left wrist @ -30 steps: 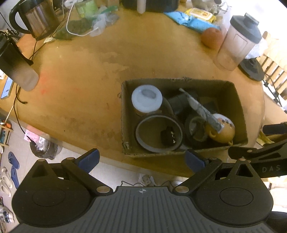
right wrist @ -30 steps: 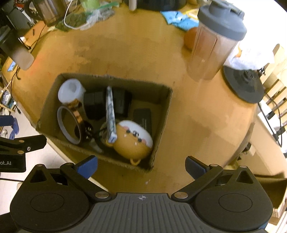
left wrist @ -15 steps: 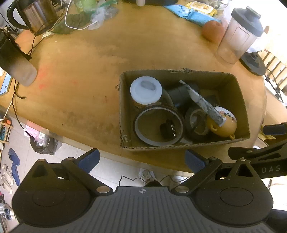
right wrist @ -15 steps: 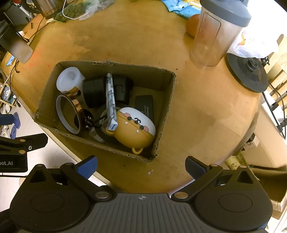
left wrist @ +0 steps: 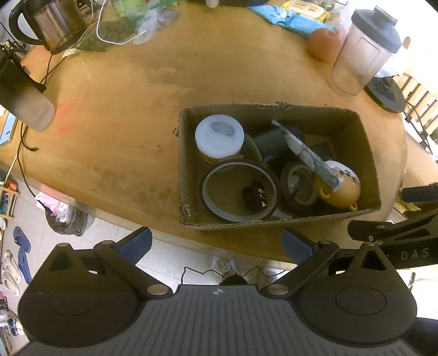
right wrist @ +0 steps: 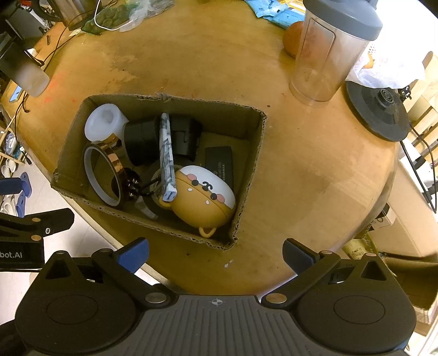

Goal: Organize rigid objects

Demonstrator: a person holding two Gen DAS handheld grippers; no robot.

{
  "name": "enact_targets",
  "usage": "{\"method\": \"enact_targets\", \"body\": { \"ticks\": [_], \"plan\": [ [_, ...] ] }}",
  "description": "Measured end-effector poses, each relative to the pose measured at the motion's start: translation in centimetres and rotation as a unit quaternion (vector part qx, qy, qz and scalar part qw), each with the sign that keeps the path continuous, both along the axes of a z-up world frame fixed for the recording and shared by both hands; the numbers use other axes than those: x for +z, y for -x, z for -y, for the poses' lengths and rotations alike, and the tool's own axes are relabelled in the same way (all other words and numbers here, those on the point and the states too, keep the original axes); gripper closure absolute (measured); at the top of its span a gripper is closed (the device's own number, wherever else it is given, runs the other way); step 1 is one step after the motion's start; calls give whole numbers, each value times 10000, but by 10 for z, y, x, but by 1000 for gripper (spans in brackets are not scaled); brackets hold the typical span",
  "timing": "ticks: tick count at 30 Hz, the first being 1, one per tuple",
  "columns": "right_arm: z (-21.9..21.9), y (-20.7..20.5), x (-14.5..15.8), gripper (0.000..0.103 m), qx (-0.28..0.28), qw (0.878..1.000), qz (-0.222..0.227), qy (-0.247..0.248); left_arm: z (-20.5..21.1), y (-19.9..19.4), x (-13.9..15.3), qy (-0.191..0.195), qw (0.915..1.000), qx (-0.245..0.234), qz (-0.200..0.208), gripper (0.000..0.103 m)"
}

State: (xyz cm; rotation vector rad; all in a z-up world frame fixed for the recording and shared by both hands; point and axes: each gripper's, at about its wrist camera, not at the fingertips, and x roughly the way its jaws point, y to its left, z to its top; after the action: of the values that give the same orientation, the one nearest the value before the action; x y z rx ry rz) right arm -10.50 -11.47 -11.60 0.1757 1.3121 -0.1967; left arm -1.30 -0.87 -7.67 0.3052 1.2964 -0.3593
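A cardboard box point(left wrist: 368, 153) point(right wrist: 253, 153) sits near the front edge of a round wooden table. In it lie a white-lidded jar point(left wrist: 219, 135) point(right wrist: 102, 123), a large tape ring point(left wrist: 238, 190) point(right wrist: 102, 175), a black cylinder point(left wrist: 269, 143) point(right wrist: 139, 139), a marbled flat bar point(left wrist: 309, 157) point(right wrist: 167, 156), a yellow bear-faced case point(left wrist: 340, 190) point(right wrist: 204, 200) and a black flat device point(right wrist: 219, 161). My left gripper point(left wrist: 215, 243) is open and empty, above the table edge before the box. My right gripper point(right wrist: 215, 250) is open and empty, near the box's front right corner.
A blender jar point(left wrist: 361, 52) point(right wrist: 328, 52) and its black base point(right wrist: 377, 112) stand at the back right, with an orange fruit point(left wrist: 323, 46) beside. A kettle point(left wrist: 52, 24), cables and bags lie at the back left. A frosted bottle point(left wrist: 24, 98) lies at the left.
Both grippers have pulled back and up from the box, so it looks smaller and farther. Nothing in the box has moved. Both stay open.
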Motion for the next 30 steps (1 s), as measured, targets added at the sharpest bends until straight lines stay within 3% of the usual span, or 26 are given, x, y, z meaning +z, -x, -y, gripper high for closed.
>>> {"method": "enact_targets", "body": {
  "ticks": [30],
  "plan": [
    [2, -2, -1, 0, 1, 10000, 5, -20, -1, 1, -2, -12, 10000, 61, -50, 0]
  ]
}}
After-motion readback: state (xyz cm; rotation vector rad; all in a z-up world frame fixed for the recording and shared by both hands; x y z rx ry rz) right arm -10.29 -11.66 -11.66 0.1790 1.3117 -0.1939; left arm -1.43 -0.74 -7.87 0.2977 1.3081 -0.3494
